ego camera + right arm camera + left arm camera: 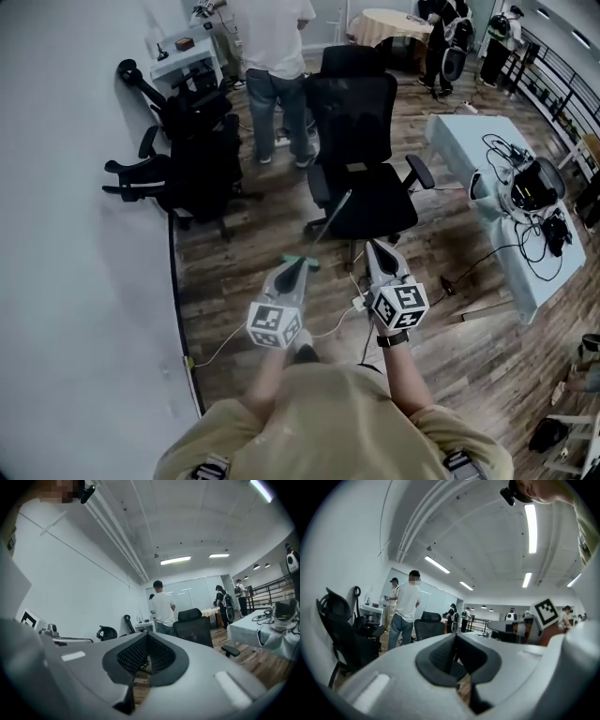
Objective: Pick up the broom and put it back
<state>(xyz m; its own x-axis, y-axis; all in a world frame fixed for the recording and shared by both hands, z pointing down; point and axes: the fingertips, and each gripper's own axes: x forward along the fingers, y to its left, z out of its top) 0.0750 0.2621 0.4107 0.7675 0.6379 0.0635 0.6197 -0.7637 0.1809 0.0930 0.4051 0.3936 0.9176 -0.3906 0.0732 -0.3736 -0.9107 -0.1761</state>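
A thin grey stick (333,217) with a green piece (304,262) at its lower end, seemingly the broom, slants up toward a black office chair (361,150). My left gripper (292,270) points level, its tip right at the green piece; I cannot tell whether they touch. In the left gripper view its jaws (455,635) meet with nothing showing between them. To its right, my right gripper (373,246) is shut and empty, also level, near the chair's base. In the right gripper view its pads (147,634) are closed together.
More black chairs (192,159) stand against the white wall (75,234) on the left. A person in a white shirt (272,56) stands beyond them. A pale table (464,150) with cables and gear is at the right. A white cable (337,323) runs across the wood floor.
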